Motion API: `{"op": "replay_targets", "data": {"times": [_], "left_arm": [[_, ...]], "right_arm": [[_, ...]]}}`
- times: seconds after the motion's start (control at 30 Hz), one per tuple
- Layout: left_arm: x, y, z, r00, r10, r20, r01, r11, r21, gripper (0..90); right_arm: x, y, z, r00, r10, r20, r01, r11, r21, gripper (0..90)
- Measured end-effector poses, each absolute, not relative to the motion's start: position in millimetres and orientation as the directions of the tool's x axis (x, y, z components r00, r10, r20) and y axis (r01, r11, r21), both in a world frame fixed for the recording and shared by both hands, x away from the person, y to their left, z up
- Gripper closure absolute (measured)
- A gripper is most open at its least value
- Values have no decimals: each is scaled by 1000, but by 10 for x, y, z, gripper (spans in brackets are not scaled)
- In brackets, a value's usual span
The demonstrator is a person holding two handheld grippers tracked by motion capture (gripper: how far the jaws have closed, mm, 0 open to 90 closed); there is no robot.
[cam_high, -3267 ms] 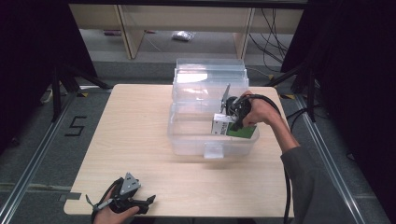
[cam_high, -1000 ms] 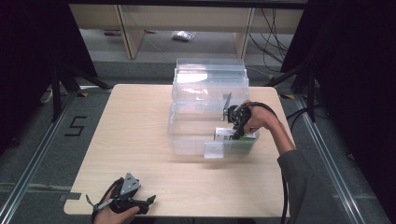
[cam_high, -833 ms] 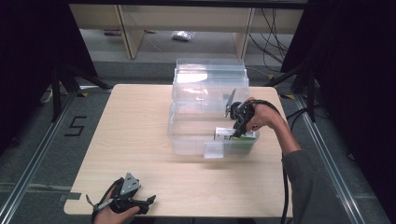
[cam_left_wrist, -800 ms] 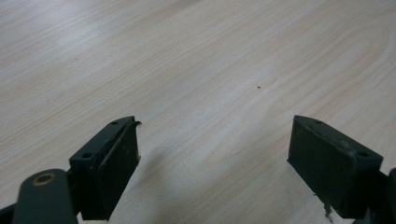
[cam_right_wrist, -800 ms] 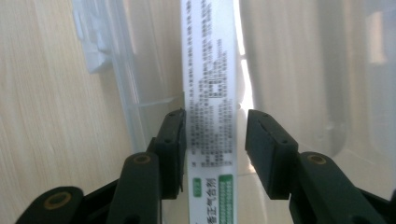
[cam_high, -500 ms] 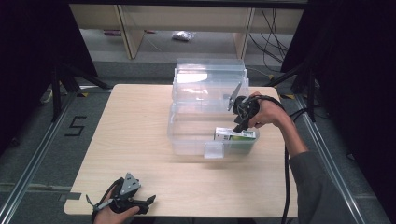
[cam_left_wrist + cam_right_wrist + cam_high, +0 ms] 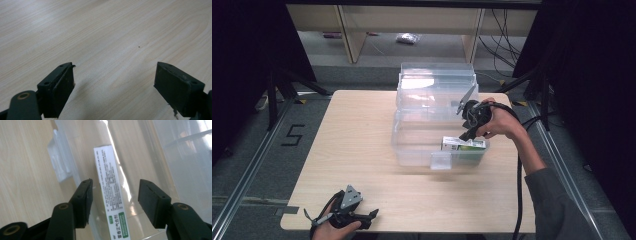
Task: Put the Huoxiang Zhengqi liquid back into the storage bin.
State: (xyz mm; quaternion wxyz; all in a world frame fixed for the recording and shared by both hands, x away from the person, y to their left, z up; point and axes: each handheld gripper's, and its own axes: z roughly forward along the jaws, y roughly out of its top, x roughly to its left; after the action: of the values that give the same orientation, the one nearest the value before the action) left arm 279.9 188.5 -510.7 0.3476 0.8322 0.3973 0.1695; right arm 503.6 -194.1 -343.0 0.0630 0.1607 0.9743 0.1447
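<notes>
White and green cardboard, long and slim: that is the small printed box (image 7: 464, 144) you have just set down, lying flat in the lower right corner of the clear plastic storage bin (image 7: 422, 150), right of centre in the high view. Your right gripper (image 7: 468, 131) hangs just above it with its black jaws apart, having just been opening, and in the right gripper view the box (image 7: 111, 195) sits between the jaws but below them, untouched. So I judge the placing step done and the release in hand. Next you need a clean lift straight up out of the bin, clear of its wall and the open lid behind (mind the trailing cable). Your left gripper (image 7: 343, 216) rests at the lower left over the pale wooden table (image 7: 357, 130), jaws wide, nothing between them.
</notes>
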Motion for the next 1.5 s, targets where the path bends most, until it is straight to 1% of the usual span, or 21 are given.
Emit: {"op": "replay_targets", "data": {"times": [0.03,0.1,0.13,0.17,0.27,0.33,0.43,0.47,0.5,0.63,0.7,0.87,1.07,1.13,1.17,1.3,1.37,1.5], "left_arm": [[2796,1893,-5093,634,773,5,547,-453,704,156],[2798,1883,-5105,625,781,0,545,-437,715,156],[2797,1891,-5098,634,774,4,544,-449,709,156],[2794,1888,-5100,630,777,4,545,-445,710,156],[2796,1892,-5095,630,777,5,548,-448,706,156],[2796,1890,-5100,630,777,4,545,-446,710,156],[2796,1892,-5097,628,778,3,550,-447,706,156],[2796,1890,-5102,629,778,3,547,-445,709,156],[2795,1885,-5104,626,780,0,547,-440,712,156],[2797,1887,-5103,623,782,4,550,-442,709,156],[2795,1891,-5099,629,778,3,550,-447,706,156],[2796,1892,-5099,627,779,1,551,-445,706,156],[2795,1890,-5098,627,779,1,551,-445,706,156],[2796,1896,-5094,633,774,9,548,-456,701,156],[2795,1887,-5102,624,781,4,550,-443,708,156],[2798,1896,-5095,630,776,13,547,-455,703,156],[2796,1893,-5096,628,778,3,550,-447,706,156],[2797,1891,-5101,629,777,4,546,-446,709,156]], "right_arm": [[5023,-1952,-3429,-933,354,-70,315,894,319,461],[5010,-1963,-3438,-927,365,-86,320,889,327,446],[5020,-1972,-3442,-929,359,-96,309,891,333,423],[5000,-1973,-3449,-916,392,-83,343,875,342,408],[4970,-1985,-3458,-901,425,-86,368,855,367,374],[4936,-1991,-3458,-885,460,-67,403,832,381,361],[4891,-1981,-3466,-883,463,-72,402,828,391,350],[4883,-1975,-3469,-888,453,-82,388,832,396,342],[4862,-1968,-3469,-881,468,-74,404,823,399,333],[4809,-1932,-3490,-879,473,-63,409,815,411,316],[4813,-1936,-3504,-884,465,-50,405,815,414,315],[4807,-1963,-3545,-864,502,-38,441,791,425,304],[4774,-1980,-3551,-865,500,-47,426,778,461,303],[4744,-1974,-3549,-858,512,-41,436,769,468,302],[4733,-1974,-3547,-856,515,-44,436,765,475,299],[4693,-1962,-3570,-857,514,-41,433,760,484,287],[4665,-1953,-3593,-857,515,-27,443,762,473,284],[4649,-1960,-3615,-856,516,-33,439,759,480,277]]}}
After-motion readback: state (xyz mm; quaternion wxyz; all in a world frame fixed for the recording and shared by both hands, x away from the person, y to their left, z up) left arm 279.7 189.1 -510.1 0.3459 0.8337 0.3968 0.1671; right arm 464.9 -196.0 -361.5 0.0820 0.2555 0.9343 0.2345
